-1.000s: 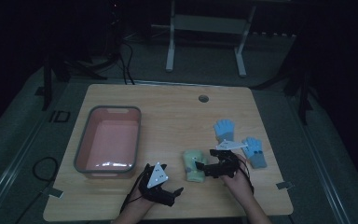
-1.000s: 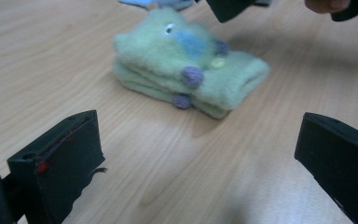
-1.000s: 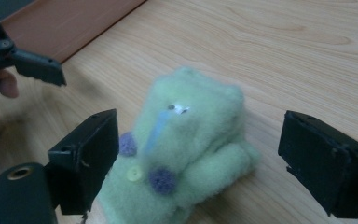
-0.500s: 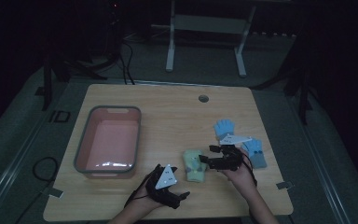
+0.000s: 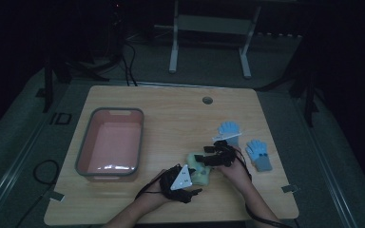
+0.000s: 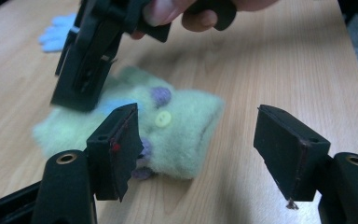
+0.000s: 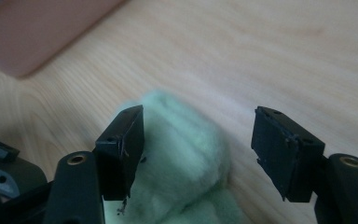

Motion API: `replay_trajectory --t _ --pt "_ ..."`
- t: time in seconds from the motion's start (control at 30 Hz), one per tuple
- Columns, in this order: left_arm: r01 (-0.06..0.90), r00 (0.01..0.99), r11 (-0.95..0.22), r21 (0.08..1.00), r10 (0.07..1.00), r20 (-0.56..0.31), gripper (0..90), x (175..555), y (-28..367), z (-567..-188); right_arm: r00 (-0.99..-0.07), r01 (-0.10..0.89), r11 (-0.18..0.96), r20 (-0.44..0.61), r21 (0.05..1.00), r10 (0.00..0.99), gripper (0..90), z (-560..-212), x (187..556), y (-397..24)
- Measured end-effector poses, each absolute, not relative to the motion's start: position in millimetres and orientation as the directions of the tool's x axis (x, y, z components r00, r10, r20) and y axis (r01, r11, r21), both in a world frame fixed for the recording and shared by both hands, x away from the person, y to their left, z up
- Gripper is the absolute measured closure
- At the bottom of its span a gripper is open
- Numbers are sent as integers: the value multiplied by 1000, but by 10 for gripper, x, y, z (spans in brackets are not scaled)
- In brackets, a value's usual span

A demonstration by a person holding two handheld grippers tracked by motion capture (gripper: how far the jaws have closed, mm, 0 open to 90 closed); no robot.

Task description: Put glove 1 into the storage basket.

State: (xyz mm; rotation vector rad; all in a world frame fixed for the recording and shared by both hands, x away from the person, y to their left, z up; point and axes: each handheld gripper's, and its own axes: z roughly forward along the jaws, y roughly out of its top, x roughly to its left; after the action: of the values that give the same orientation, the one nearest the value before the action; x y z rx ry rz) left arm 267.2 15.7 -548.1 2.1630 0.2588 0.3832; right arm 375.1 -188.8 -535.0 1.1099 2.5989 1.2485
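1. High view: the wooden table (image 5: pixel 171 109) carries a pink tub (image 5: pixel 110 143) at about 9 o'clock of the centre, and both hands work near the front edge at about 5 o'clock.
2. A pale green fuzzy mitten (image 5: pixel 198 172) lies flat on the table between the two grippers; two blue gloves (image 5: pixel 230 129) (image 5: pixel 258 155) lie at its 2 o'clock, apart from it.
3. The left gripper (image 5: pixel 189 192) sits at the mitten's 7 o'clock. In the left gripper view its jaws have just been closing but stand apart; the mitten (image 6: pixel 168 126), with a yellow button and purple dots, lies ahead, partly behind the left jaw, and neither pad presses on it.
4. The right gripper (image 5: pixel 204 159) comes from 2 o'clock, its tip over the mitten's far end (image 6: pixel 81 70). In the right gripper view its jaws have also just been closing, part open, with the mitten (image 7: pixel 182 154) between them beside the left pad; no pinch shows.
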Motion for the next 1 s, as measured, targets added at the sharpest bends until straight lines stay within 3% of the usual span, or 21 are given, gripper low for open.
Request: replay_trajectory --t 0.17,0.2,0.33,0.57,0.73,0.8,1.0 --pt "34 933 -605 796 305 192 336 2697 127 -5550 -740 623 425 319 657 592 335 -5482 3795 -1878" --pt "26 932 -613 790 301 203 346 2711 118 -5546 -727 657 409 388 634 566 432 -5532 3820 -1898" --pt "-14 923 -644 765 286 258 357 2699 87 -5553 -745 639 427 377 640 550 564 -5526 3808 -1892" --pt "-94 895 -715 692 245 374 433 2678 -52 -5627 -743 639 430 365 638 562 596 -5507 3789 -1878" --pt "-67 885 -725 685 274 376 632 2755 -82 -5625 -739 640 416 367 646 565 642 -5511 3772 -1885" --pt "-34 898 -715 698 284 335 697 2792 -76 -5590 -732 648 407 380 644 565 664 -5505 3772 -1891" --pt "40 924 -697 716 299 239 750 2879 -44 -5470 -712 669 371 415 644 566 707 -5475 3776 -1919"
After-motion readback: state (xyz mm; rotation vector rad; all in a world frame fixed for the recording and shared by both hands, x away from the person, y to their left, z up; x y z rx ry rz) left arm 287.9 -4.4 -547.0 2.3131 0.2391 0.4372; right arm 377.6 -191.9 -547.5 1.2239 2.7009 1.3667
